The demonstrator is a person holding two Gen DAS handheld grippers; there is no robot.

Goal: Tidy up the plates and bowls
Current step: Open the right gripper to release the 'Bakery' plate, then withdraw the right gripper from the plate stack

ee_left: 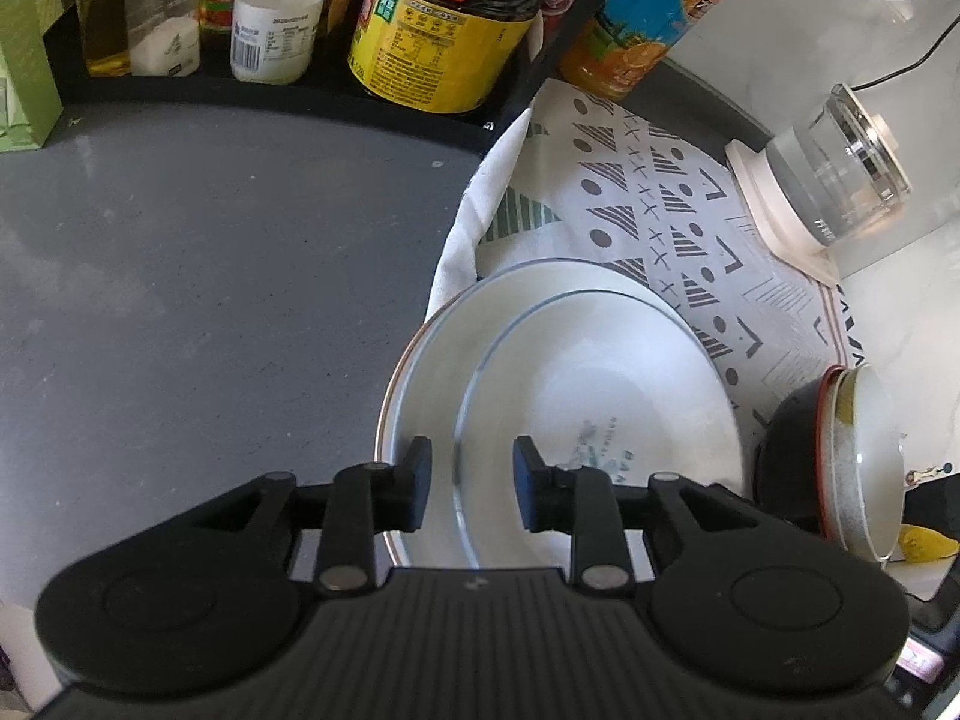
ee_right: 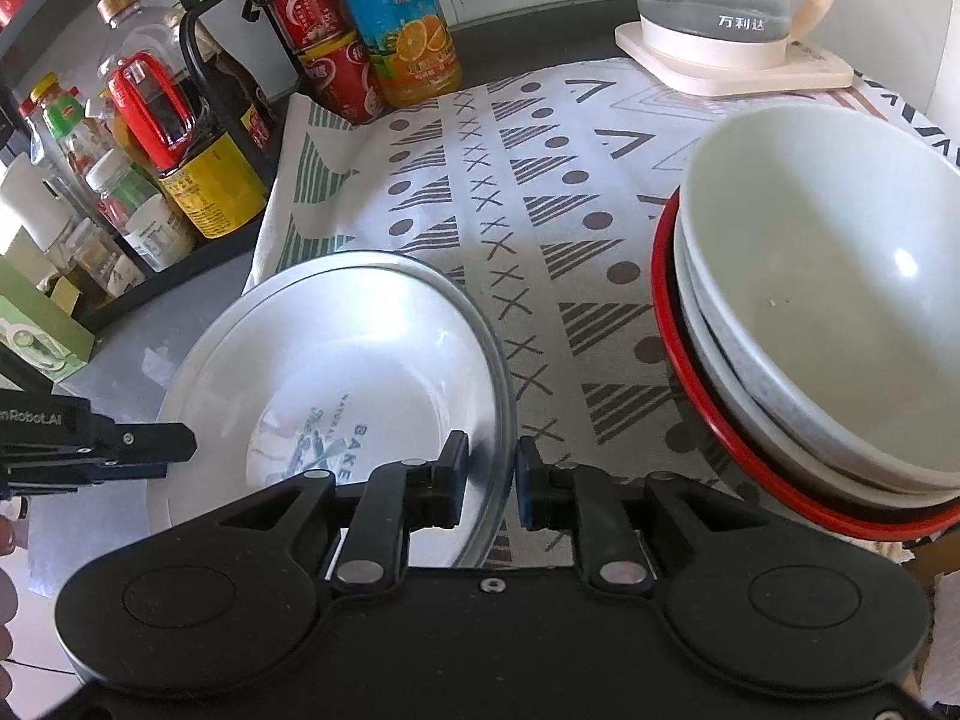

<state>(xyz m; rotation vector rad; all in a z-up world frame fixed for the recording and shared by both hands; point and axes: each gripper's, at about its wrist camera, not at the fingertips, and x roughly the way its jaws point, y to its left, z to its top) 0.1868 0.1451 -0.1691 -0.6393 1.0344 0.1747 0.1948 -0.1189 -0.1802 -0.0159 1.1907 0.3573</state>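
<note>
A grey countertop (ee_left: pixel 180 276) is seen spread across the left wrist view, with a patterned cloth (ee_right: pixel 540 228) laid over its right part. At the back, a black rack (ee_right: pixel 198 54) is filled with bottles and jars, among them a large dark sauce bottle with a yellow label (ee_left: pixel 432 42); an orange juice bottle (ee_right: pixel 402 24) and red cans (ee_right: pixel 324 42) are stood just beside the rack on the cloth's far edge. A glass kettle (ee_right: pixel 726 0) is set on a cream base in the far right corner.

A stack of plates (ee_right: pixel 336 360) is placed half on the cloth, half on the bare counter: a glass plate (ee_left: pixel 600 396) with a thin blue rim is nested in a white plate (ee_left: pixel 420 384) edged in brown, and faint print is seen at its centre. To the right, well apart from the plates, a stack of bowls (ee_right: pixel 828 300) is seen, with white bowls nested in a black bowl with a red rim (ee_right: pixel 666 324).

The left gripper (ee_left: pixel 471 483) is held over the near left side of the plates with its jaws parted; nothing is pressed between the pads. The right gripper (ee_right: pixel 492 483) is seen with its jaws narrowly parted astride the right rim of the glass plate; whether the pads are pressed on the rim cannot be told.
</note>
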